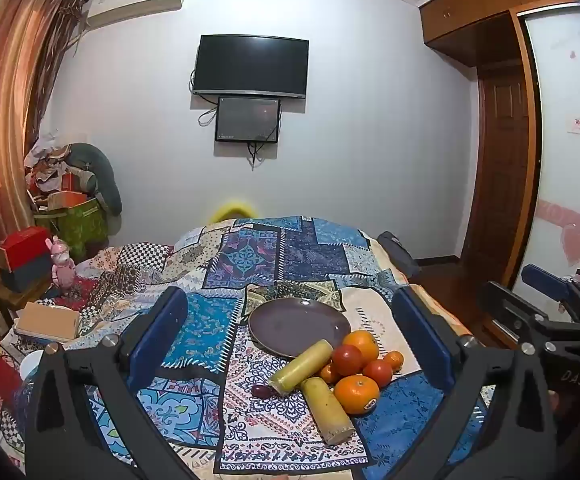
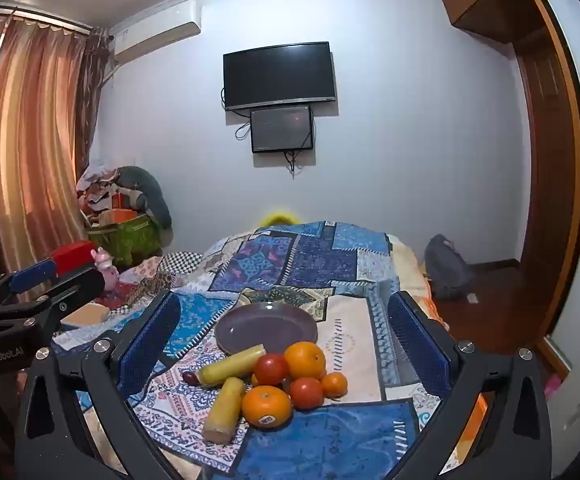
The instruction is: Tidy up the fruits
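1. Left wrist view shows our left gripper [image 1: 290,336] spread wide, with its blue fingers [image 1: 157,332] far apart and nothing between them.
2. Right wrist view shows our right gripper [image 2: 283,332] spread wide too, and it holds nothing.
3. We see a purple plate [image 1: 290,320] lying flat on the patchwork quilt [image 1: 281,248], with no fruit on it.
4. We see the fruit in a little pile just in front of the plate, on the quilt.
5. We see a big orange [image 1: 362,344] at the back and an orange with a sticker [image 1: 357,394] at the front.
6. We see two red tomatoes [image 1: 348,359] between the oranges, touching them.
7. We see a small tangerine [image 1: 394,360] on the right side of the pile.
8. We see two long yellow pieces [image 1: 302,366], maybe corn; one leans onto the plate's rim, the other [image 1: 328,410] lies nearer to us.
9. We see a small dark red fruit [image 1: 261,391] beside the yellow pieces.
10. We see a black TV [image 1: 251,66] on the wall behind the bed.
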`<state>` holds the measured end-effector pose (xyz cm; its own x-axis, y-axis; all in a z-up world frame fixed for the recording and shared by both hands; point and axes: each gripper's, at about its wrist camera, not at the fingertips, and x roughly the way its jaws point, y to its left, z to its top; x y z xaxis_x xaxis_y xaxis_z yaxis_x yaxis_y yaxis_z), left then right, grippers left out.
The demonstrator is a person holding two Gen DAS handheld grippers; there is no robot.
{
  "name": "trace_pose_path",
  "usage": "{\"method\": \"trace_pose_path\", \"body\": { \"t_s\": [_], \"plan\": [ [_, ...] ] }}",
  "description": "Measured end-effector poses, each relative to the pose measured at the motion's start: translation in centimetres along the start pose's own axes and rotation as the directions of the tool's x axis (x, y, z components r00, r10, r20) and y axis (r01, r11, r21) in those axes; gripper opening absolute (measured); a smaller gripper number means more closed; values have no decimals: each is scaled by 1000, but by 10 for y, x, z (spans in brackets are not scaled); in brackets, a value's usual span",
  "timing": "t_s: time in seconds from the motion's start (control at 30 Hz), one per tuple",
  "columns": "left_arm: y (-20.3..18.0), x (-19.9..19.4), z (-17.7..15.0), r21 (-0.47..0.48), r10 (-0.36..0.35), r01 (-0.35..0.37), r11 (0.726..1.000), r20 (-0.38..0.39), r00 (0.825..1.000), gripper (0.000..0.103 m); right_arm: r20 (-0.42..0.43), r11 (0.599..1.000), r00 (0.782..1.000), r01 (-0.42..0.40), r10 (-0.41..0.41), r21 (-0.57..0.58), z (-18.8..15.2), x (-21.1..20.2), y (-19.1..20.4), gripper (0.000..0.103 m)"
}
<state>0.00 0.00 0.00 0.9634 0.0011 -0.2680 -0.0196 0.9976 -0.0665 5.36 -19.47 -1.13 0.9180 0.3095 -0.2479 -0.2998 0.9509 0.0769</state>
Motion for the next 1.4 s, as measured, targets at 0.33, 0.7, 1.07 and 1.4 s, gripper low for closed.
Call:
{"method": "trace_pose_path", "body": {
  "t_s": [0.33, 0.7, 1.07, 1.4],
  "plan": [
    [3, 2, 8, 0, -22, 22, 1000, -3, 1000, 103, -2, 1000, 1000, 1, -1, -3, 0, 0, 1, 103],
    [-1, -3, 11, 18, -13, 13, 1000, 21, 1000, 103, 2, 1000, 1000, 3, -3, -4, 3, -2, 2, 103],
    [-5, -1, 6, 18, -12, 11, 1000, 22, 1000, 103, 10, 1000, 1000, 4, -4, -9, 3, -4, 3, 103],
    [-4, 0, 4, 18, -11, 11, 1000, 23, 1000, 103, 12, 1000, 1000, 3, -3, -9, 3, -4, 3, 103]
  ]
}}
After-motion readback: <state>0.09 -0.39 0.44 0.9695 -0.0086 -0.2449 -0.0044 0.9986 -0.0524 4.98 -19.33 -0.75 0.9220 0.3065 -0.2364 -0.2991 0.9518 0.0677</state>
